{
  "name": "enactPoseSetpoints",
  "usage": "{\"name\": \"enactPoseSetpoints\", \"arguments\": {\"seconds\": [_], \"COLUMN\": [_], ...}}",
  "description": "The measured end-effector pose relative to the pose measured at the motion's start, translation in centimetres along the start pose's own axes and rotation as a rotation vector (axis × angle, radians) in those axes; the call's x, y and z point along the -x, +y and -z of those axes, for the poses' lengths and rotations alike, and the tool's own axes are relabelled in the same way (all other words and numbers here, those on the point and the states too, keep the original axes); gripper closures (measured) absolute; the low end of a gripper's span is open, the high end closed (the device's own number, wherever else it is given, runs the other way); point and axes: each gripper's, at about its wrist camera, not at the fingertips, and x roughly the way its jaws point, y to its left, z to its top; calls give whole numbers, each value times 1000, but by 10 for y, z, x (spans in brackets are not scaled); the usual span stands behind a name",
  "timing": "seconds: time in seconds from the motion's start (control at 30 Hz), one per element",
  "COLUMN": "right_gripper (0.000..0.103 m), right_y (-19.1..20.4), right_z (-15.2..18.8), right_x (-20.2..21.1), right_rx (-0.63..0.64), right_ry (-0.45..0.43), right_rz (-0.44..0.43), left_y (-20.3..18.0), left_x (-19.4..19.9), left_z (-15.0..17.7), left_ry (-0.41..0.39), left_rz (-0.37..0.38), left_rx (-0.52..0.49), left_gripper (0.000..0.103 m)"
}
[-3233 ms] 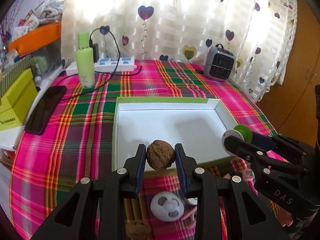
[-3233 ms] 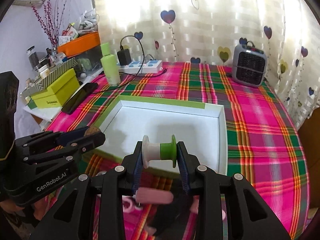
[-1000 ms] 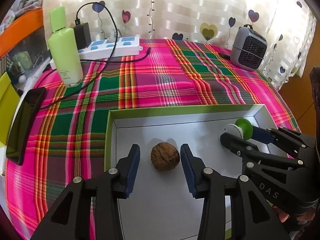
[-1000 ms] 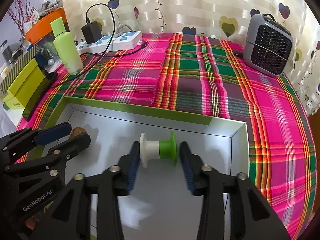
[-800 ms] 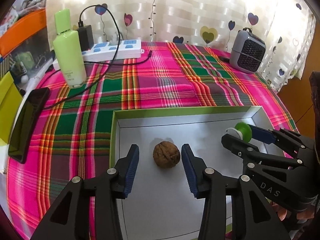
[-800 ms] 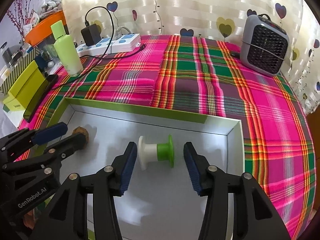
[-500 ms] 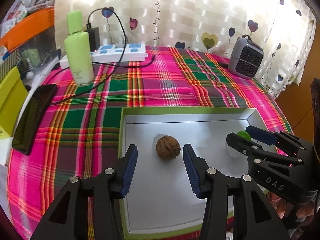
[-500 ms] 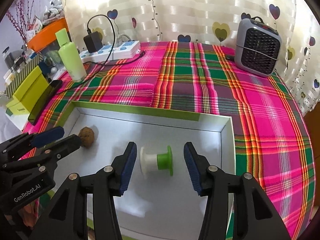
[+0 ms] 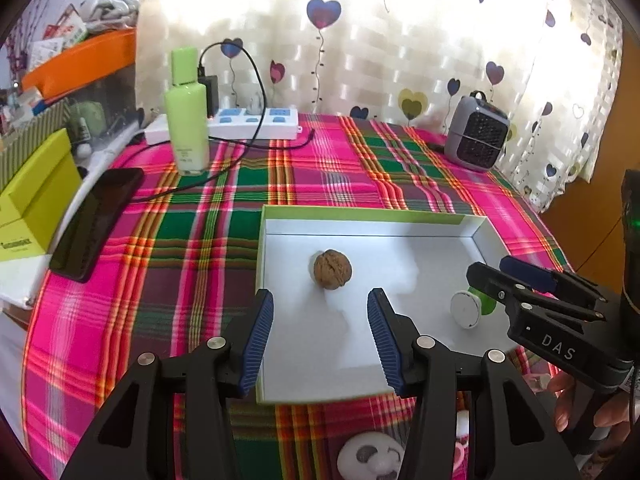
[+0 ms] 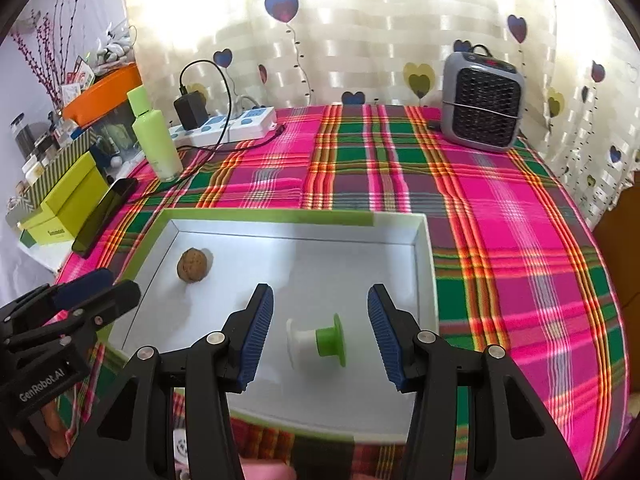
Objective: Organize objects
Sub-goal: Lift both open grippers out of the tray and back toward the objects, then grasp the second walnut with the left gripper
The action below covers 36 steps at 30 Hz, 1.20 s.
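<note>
A white box lid with a green rim lies on the plaid tablecloth. A walnut rests inside it at the left. A white and green spool lies on its side inside it at the right. My left gripper is open and empty, raised just behind the walnut. My right gripper is open and empty, raised above the spool, which shows between its fingers. Each gripper also shows in the other's view, the left and the right.
A green bottle, a power strip with a charger, a black phone and a yellow-green box stand at the left. A grey heater stands at the back right. A small white round toy lies in front of the lid.
Both grippers let go of their loads inside the lid: the left released the walnut, the right the spool. Both then opened wider and drew back and upward.
</note>
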Motion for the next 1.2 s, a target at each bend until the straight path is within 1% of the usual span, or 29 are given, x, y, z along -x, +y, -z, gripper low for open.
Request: {"name": "enactPoseSetpoints", "arguments": {"seconds": [0.17, 0.5, 0.63, 0.73, 0.83, 1.0, 1.2], "right_gripper": [52, 52, 52, 52, 52, 52, 52], "right_y": [0, 8, 8, 7, 7, 7, 6], "right_z": [12, 35, 45, 53, 61, 75, 85], "right_x": [15, 44, 56, 61, 66, 75, 81], "right_rx": [-15, 14, 9, -4, -8, -4, -14], "right_ry": [-22, -72, -88, -87, -82, -84, -90], "right_rz": [-2, -3, -10, -15, -20, -17, -33], "left_y": [4, 6, 8, 11, 13, 17, 24], "left_x": [15, 39, 53, 58, 62, 69, 70], "left_z": [13, 37, 48, 57, 65, 78, 93], "left_ry": [-20, -43, -66, -59, -59, -56, -41], "left_rz": [-4, 2, 10, 19, 12, 34, 40], "left_rx": [10, 15, 2, 9, 9, 13, 20], "left_gripper": [55, 55, 55, 55, 55, 55, 53]}}
